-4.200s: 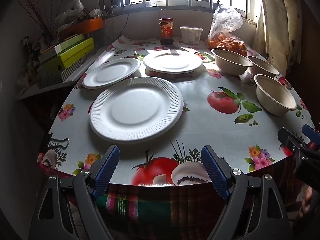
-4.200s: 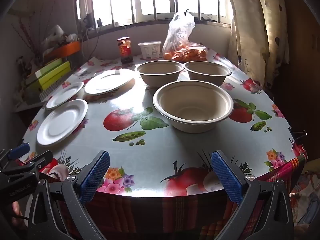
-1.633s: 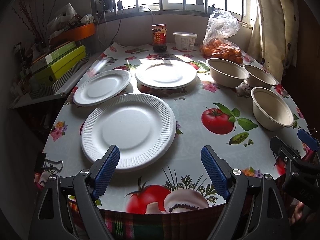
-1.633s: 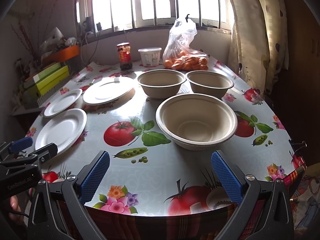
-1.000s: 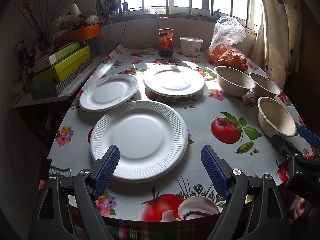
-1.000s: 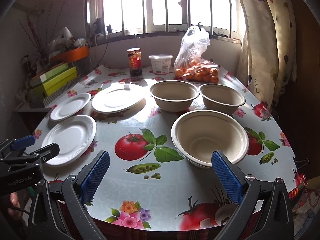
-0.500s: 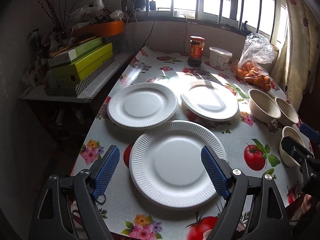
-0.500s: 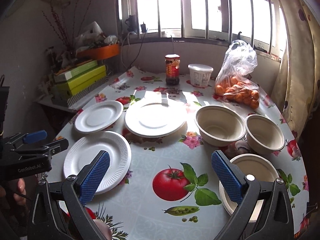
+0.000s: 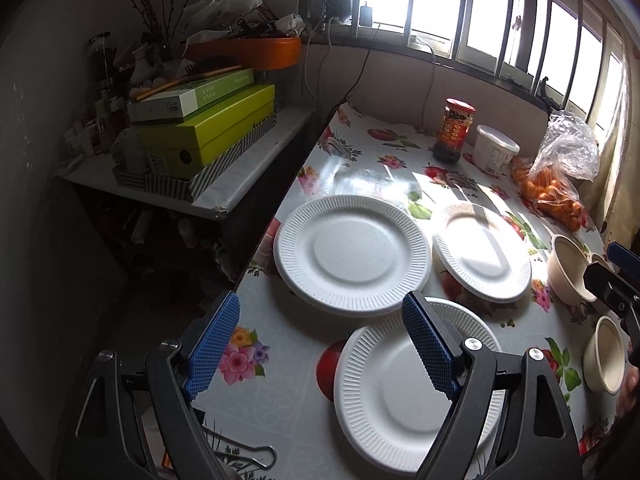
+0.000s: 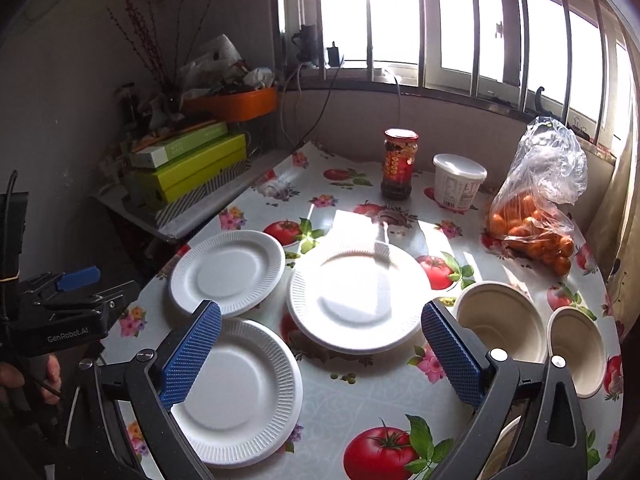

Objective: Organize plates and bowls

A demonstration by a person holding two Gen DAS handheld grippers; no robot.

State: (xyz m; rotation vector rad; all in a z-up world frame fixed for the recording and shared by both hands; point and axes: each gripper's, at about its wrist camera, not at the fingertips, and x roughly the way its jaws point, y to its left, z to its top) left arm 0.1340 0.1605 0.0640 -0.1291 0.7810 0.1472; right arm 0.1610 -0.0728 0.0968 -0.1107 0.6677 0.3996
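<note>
White paper plates (image 9: pixel 352 254) lie unstacked on the counter (image 10: pixel 360 400), bowls (image 10: pixel 500 320) beside; both wide, empty tongs, left tongs (image 9: pixel 320 352) and right tongs (image 10: pixel 320 356), have risen and swung leftward, likely choosing plates first.

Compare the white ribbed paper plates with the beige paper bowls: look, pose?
The white ribbed paper plates are flat, shallow and bright white; the beige paper bowls are deep, smooth-walled and tan. Plates sit on the table's left half, bowls along the right edge. Both are upright, empty, unstacked and ungripped.
</note>
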